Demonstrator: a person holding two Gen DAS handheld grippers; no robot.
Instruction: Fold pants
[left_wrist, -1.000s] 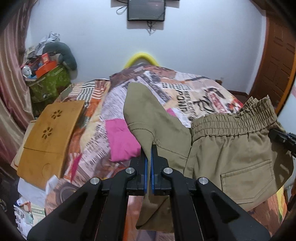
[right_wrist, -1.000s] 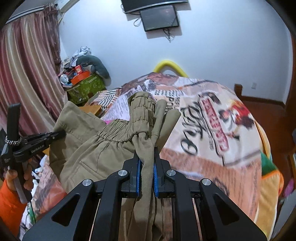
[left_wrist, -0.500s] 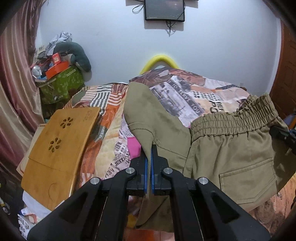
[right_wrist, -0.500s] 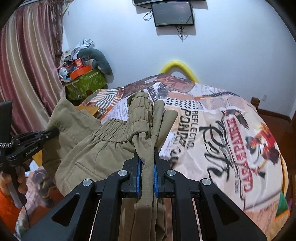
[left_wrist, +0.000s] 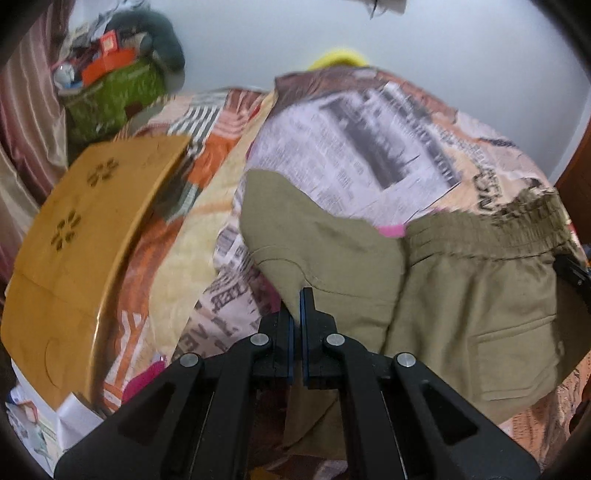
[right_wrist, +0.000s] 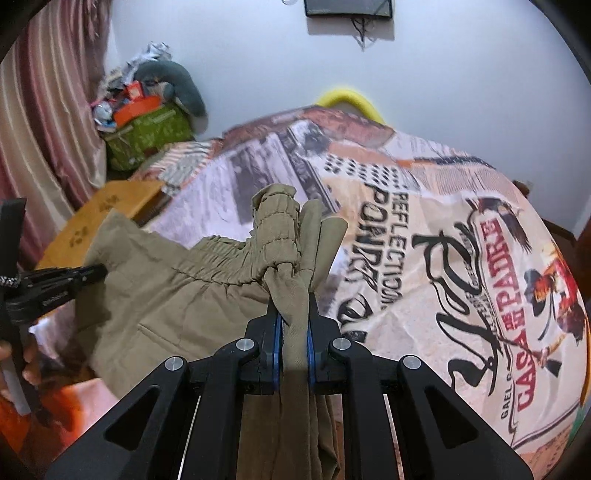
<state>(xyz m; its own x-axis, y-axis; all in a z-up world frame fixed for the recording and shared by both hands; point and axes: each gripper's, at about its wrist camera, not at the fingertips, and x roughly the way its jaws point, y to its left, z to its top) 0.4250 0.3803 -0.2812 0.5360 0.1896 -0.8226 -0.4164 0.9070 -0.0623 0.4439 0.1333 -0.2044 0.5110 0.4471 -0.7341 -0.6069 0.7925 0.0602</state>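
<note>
Now left gripper (left_wrist: 297, 295) clamps khaki pants (left_wrist: 461, 302) hem, right gripper (right_wrist: 293, 310) pinches bunched waistband; garment aloft over bed (right_wrist: 424, 229), unfolded, all folds left.

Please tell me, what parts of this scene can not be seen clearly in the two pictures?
- Pants legs: both views, cut off by the bottom edge behind the left gripper and right gripper.
- Bedspread print: left view, smeared by motion blur.
- Screen on the wall: right view, cut by the top edge.
- Pink cloth: left view, mostly covered by the pants.
</note>
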